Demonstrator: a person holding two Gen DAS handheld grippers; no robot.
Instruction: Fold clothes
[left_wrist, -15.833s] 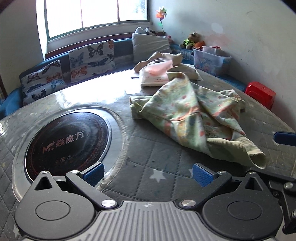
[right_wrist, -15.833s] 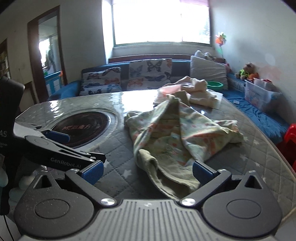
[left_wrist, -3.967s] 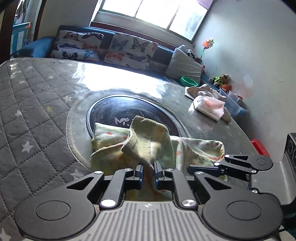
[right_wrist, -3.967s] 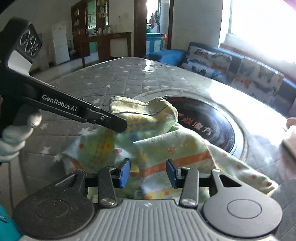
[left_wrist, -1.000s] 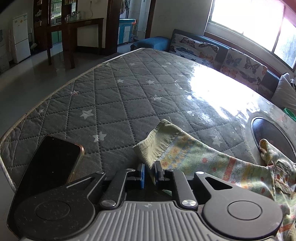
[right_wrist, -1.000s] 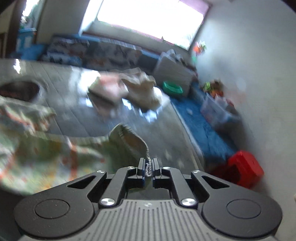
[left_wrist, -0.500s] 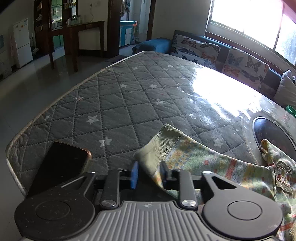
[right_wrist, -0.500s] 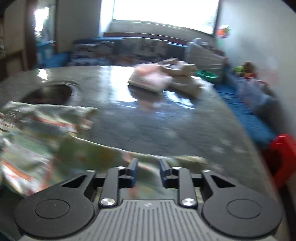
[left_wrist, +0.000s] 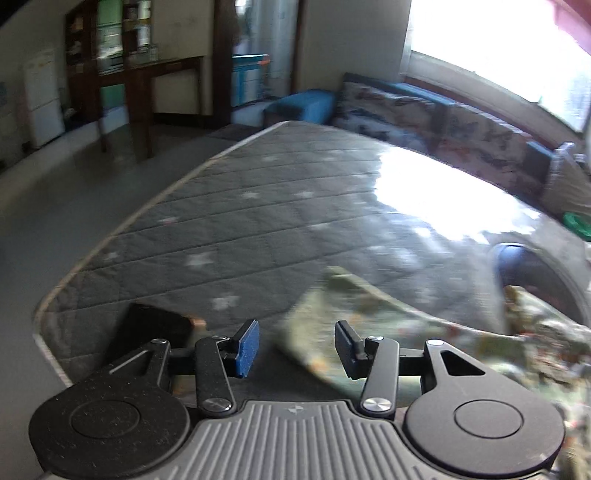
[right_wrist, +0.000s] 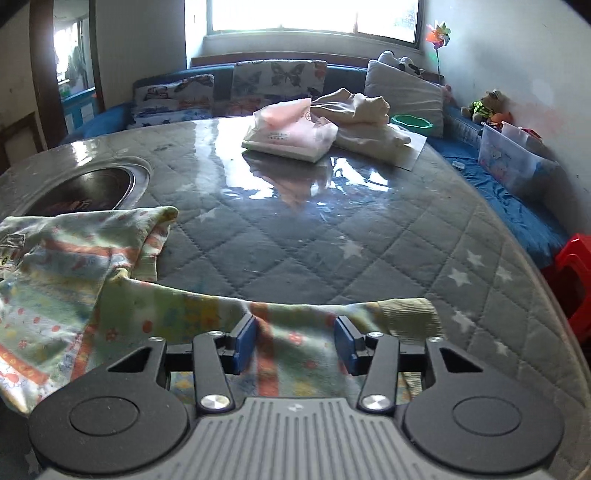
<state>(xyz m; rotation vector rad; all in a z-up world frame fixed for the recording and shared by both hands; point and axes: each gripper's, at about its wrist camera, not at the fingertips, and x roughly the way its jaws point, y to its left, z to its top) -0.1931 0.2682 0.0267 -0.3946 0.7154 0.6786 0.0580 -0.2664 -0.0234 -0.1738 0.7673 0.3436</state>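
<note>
below the right gripper (right_wrist: 295, 347) and left gripper (left_wrist: 293, 347), jaws opening, the floral garment (right_wrist: 140, 314) lies released; lift both clear without dragging the sleeves.

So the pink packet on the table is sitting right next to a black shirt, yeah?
Not quite. The clothing beside the pink packet is cream, not black. The right wrist view shows them touching at the far side of the table, in front of the window.

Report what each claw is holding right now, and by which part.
Nothing is held. Both claws are opening: the left claw over one cuffed end of the patterned garment, the right claw over its other sleeve, pads clear of the cloth.
</note>
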